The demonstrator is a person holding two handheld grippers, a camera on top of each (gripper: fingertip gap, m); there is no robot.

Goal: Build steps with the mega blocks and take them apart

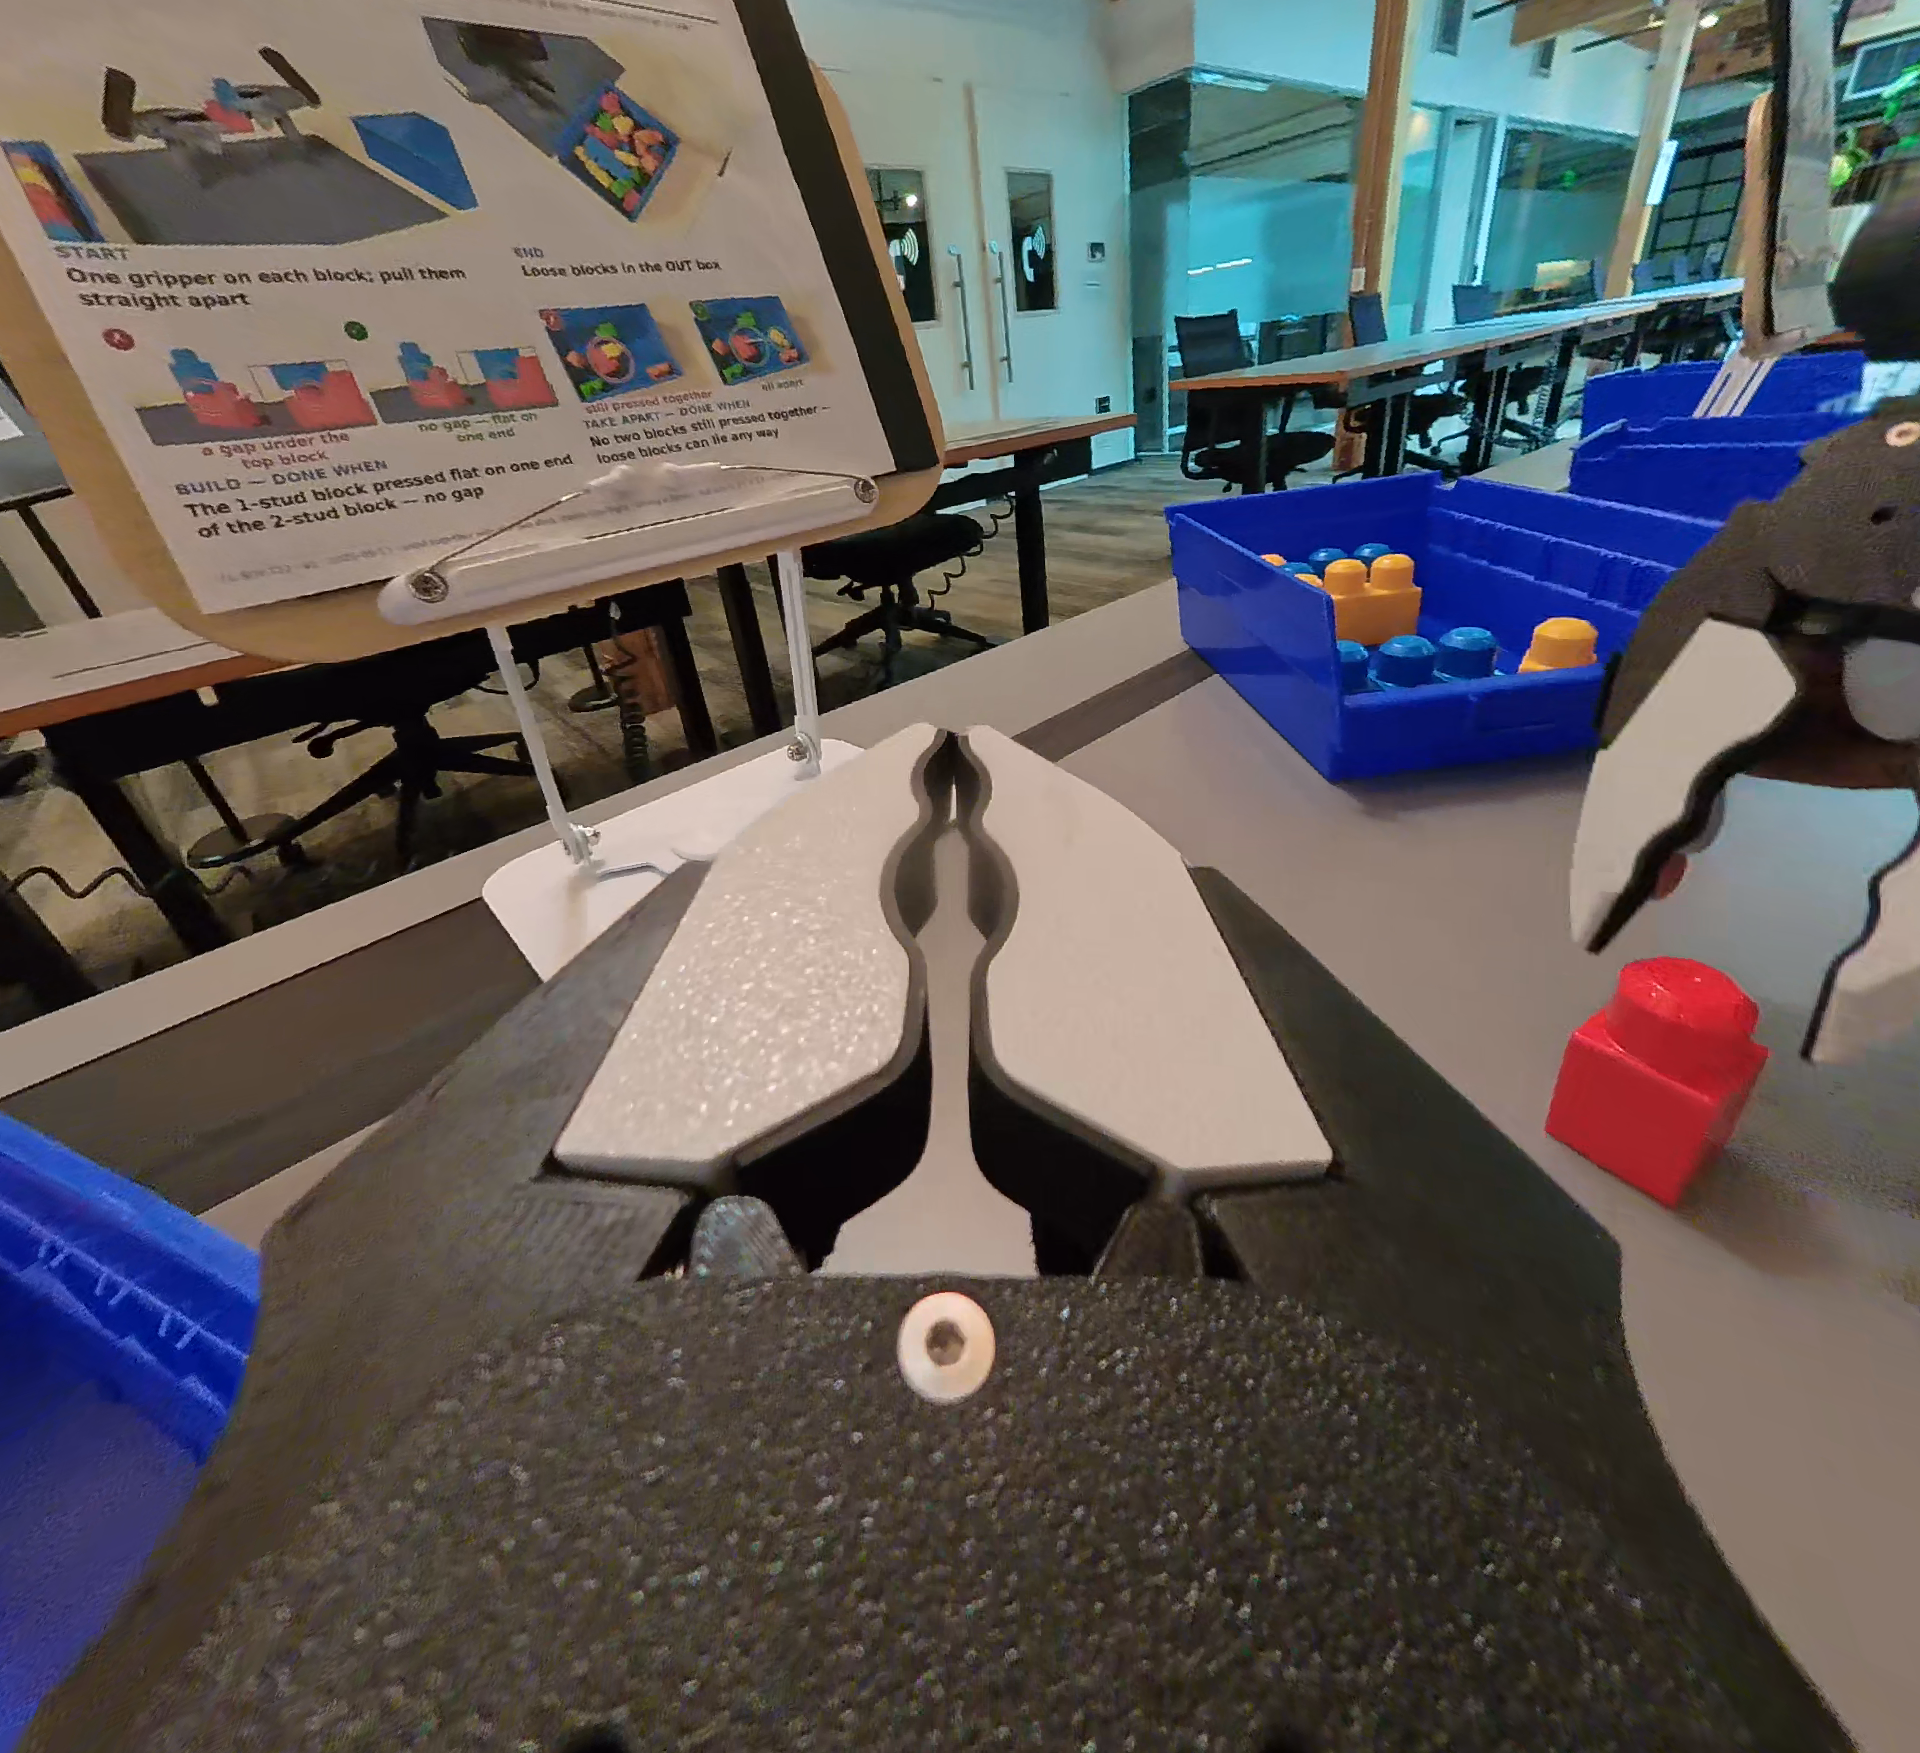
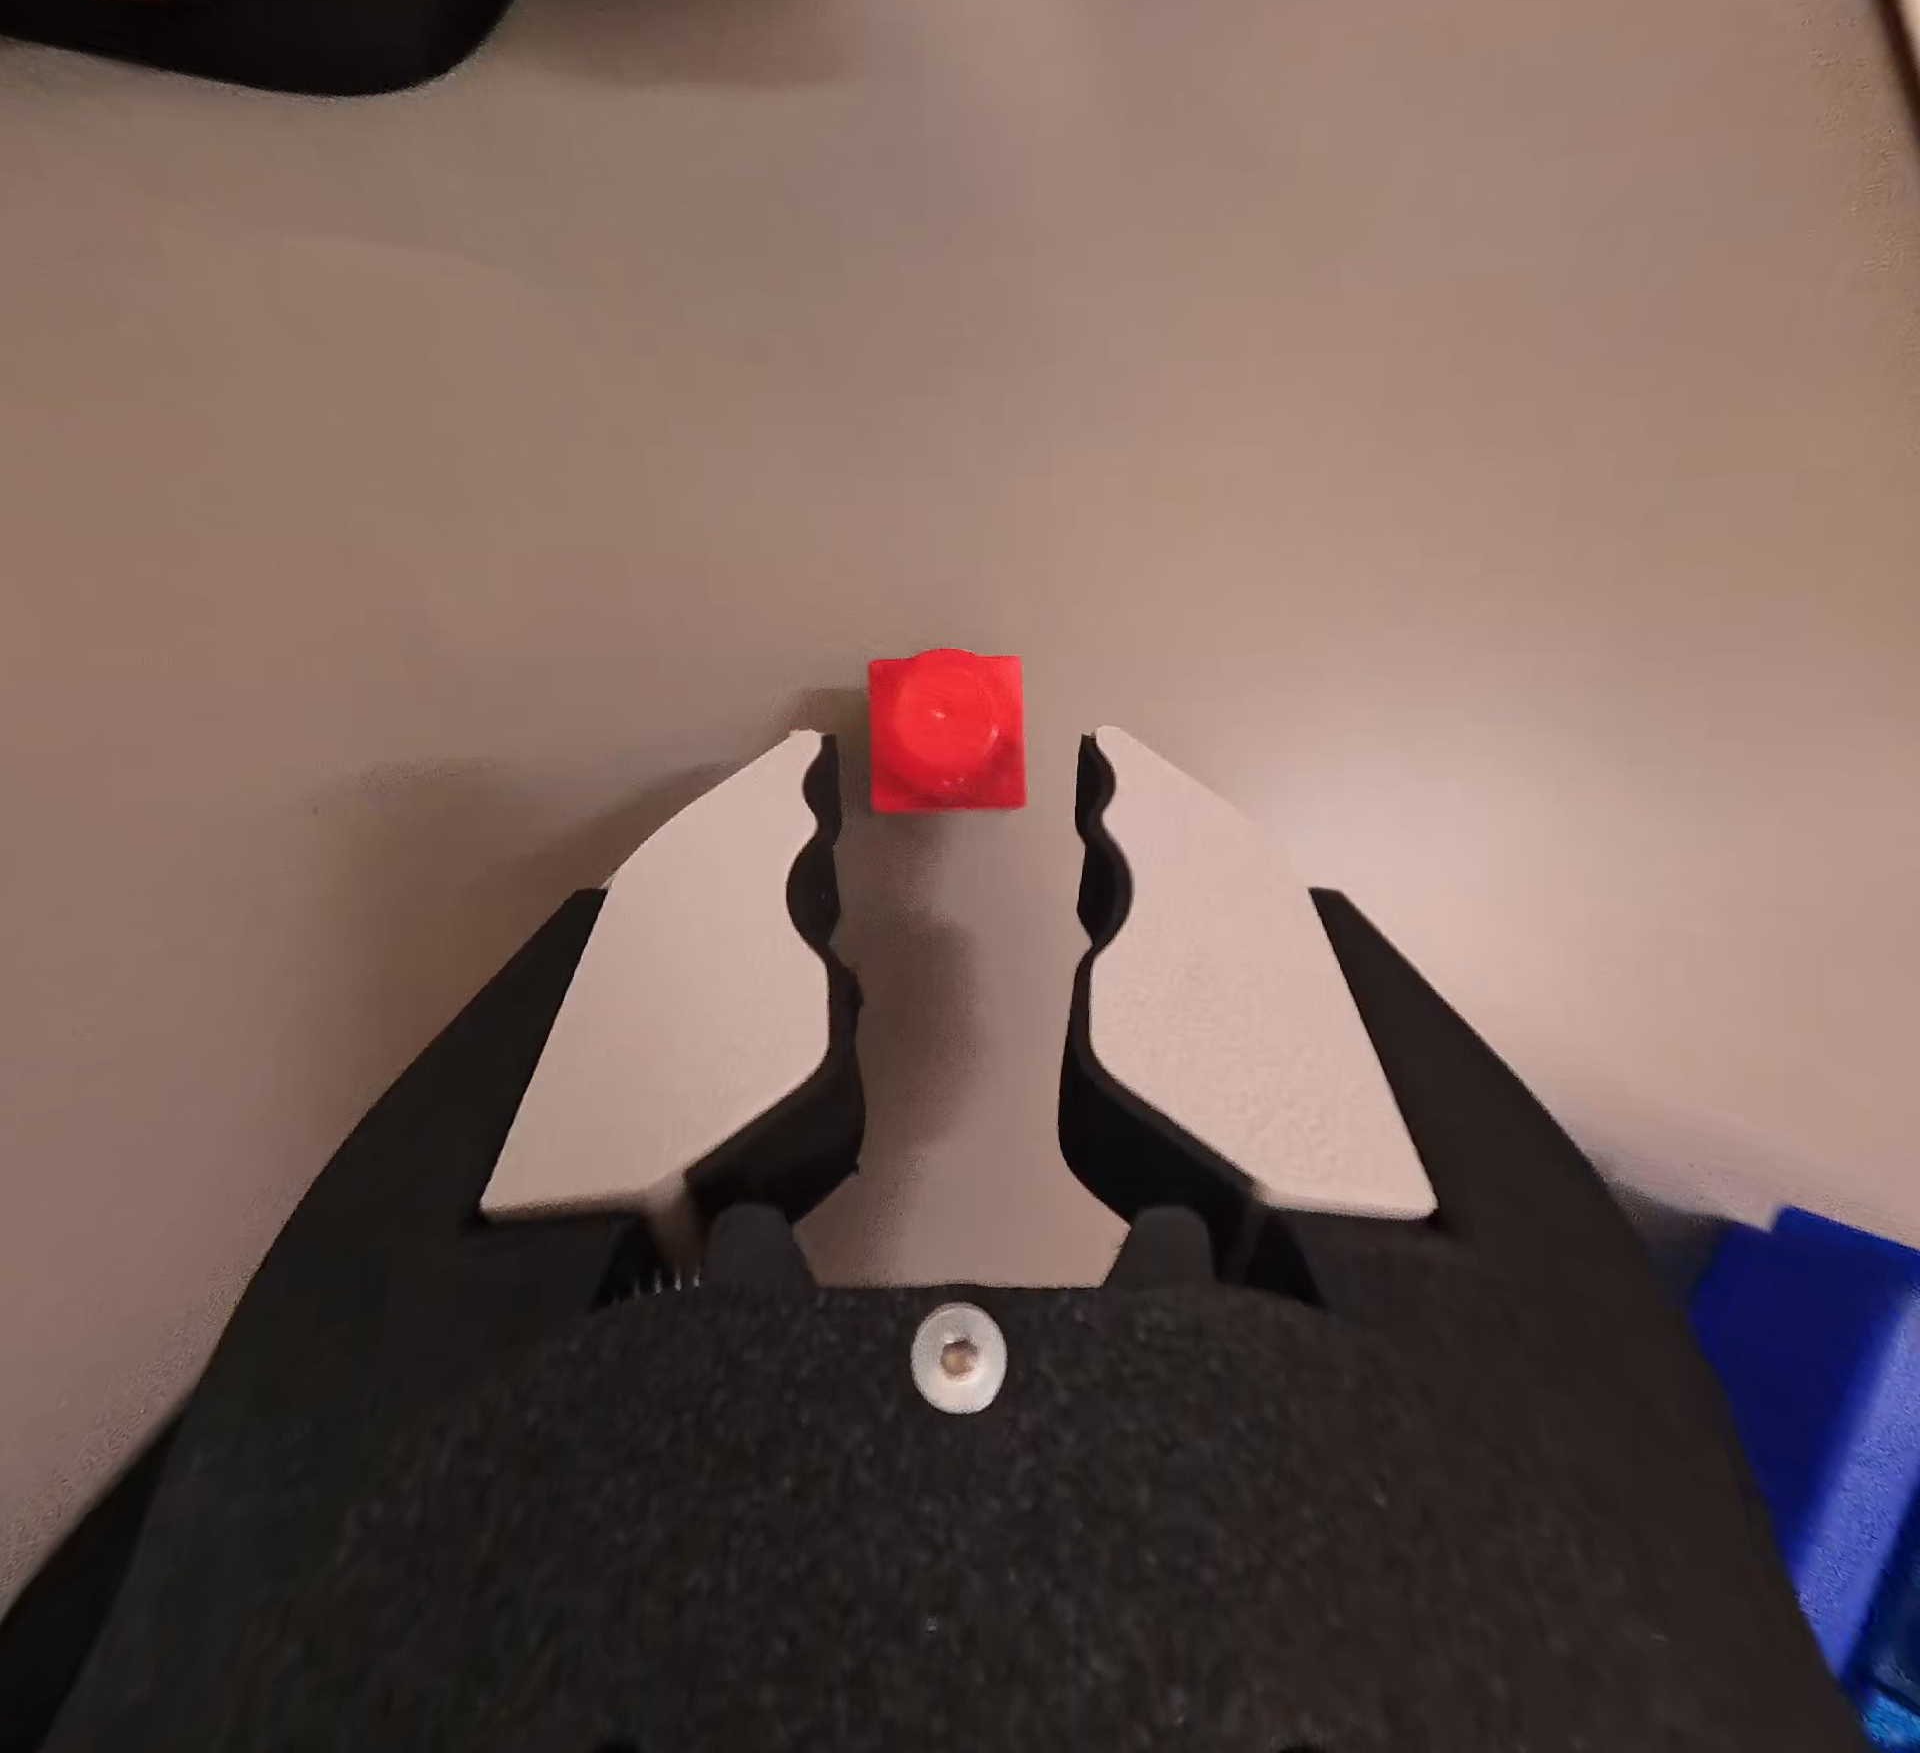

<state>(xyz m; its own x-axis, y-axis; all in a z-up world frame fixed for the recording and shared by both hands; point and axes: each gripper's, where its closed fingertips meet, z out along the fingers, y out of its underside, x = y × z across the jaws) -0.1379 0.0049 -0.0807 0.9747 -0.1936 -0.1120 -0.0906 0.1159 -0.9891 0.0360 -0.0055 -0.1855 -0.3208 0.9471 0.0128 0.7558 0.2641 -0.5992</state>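
The left wrist view sat low over the grey table (image 1: 1299, 872), looking level along its own closed fingers toward the instruction stand (image 1: 436, 228) and the office behind it. The red block (image 1: 1652, 1080) lay to its right, with the blue bin (image 1: 1455, 727) beyond that block. The right wrist view looked straight down on the same red block (image 2: 948, 733) from close above, table filling the frame. Both views shared that block and the table around it; the right gripper (image 1: 1704, 986) hung just over the block in the left view.
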